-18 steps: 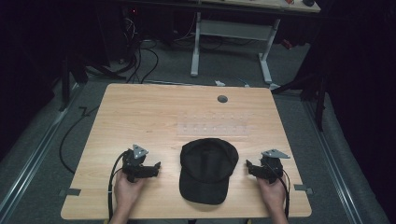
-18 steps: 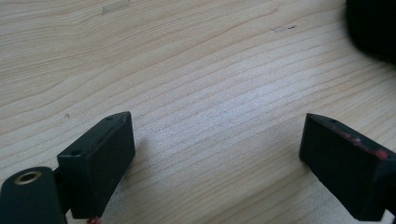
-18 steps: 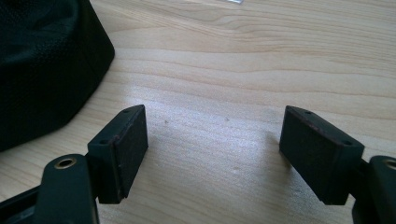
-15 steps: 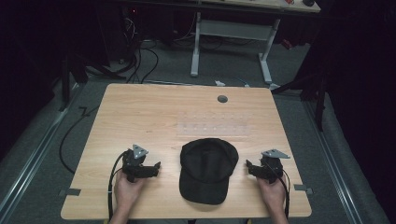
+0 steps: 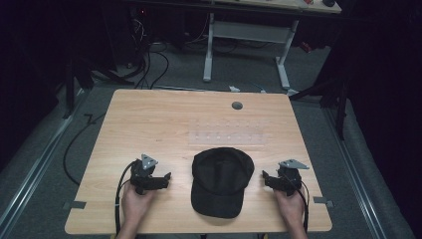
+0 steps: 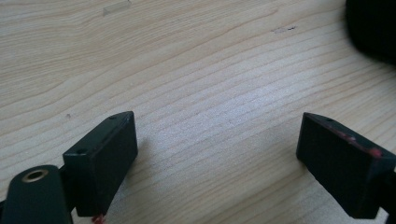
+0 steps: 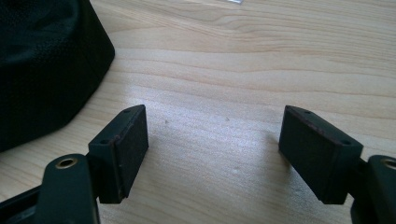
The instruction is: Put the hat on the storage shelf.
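Left gripper (image 5: 166, 178) rests on the table (image 5: 149, 124), jaws wide and empty, pointing toward the black cap (image 5: 220, 179). The cap lies between both grippers, its long axis running front to back, brim nearest the person. Right gripper (image 5: 264, 178), jaws likewise wide and empty, sits marginally closer to it.

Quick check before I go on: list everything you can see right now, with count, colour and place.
cap: 1, black, near middle of table, between the grippers
clear strip: 1, transparent, just beyond the cap
grommet: 1, grey, far edge of table
table: 1, light wood
desk frame: 1, white, on the floor behind
left gripper: 1, black, left of cap, open, holding nothing
right gripper: 1, black, right of cap, open, holding nothing
hands: 2, near edge
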Available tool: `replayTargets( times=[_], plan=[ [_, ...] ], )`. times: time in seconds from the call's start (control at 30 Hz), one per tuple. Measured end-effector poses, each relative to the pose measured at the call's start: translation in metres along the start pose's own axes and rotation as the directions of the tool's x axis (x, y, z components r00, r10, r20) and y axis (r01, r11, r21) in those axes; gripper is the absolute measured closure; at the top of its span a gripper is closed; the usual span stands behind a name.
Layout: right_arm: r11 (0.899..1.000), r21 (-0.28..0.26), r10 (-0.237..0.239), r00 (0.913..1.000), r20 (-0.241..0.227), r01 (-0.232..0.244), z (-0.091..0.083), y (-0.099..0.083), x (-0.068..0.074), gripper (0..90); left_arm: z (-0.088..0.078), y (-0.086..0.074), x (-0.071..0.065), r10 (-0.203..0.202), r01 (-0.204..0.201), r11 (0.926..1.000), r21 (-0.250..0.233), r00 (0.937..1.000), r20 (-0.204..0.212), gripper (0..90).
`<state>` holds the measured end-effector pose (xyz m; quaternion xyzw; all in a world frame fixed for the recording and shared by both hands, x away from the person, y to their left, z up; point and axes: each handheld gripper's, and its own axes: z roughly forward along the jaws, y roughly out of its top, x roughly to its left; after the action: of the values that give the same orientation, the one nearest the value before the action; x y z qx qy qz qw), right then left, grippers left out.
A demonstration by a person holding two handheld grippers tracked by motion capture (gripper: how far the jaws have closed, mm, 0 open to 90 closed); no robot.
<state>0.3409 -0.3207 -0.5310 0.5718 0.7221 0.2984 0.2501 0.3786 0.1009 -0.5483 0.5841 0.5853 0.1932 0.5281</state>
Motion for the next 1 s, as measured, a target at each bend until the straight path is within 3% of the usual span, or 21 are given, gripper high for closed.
replayTargets(
  times=[0.63,0.87,1.0],
  plan=[
    [1.0,-0.005,0.008,0.9999,0.011,-0.008,-0.002,-0.002,0.004,26.8,0.0,0.0,0.0,0.001,-0.001,1.0,-0.005,1.0,-0.006,14.5],
    [1.0,-0.012,0.009,1.0,0.002,-0.009,-0.005,-0.002,0.005,37.9,0.0,0.0,0.0,0.001,-0.001,1.0,-0.006,1.0,-0.007,14.8],
    [1.0,-0.025,0.007,0.9994,-0.033,-0.008,-0.012,-0.002,0.009,41.9,0.0,0.0,0.0,0.0,-0.001,1.0,-0.007,1.0,-0.005,15.0]
  ],
)
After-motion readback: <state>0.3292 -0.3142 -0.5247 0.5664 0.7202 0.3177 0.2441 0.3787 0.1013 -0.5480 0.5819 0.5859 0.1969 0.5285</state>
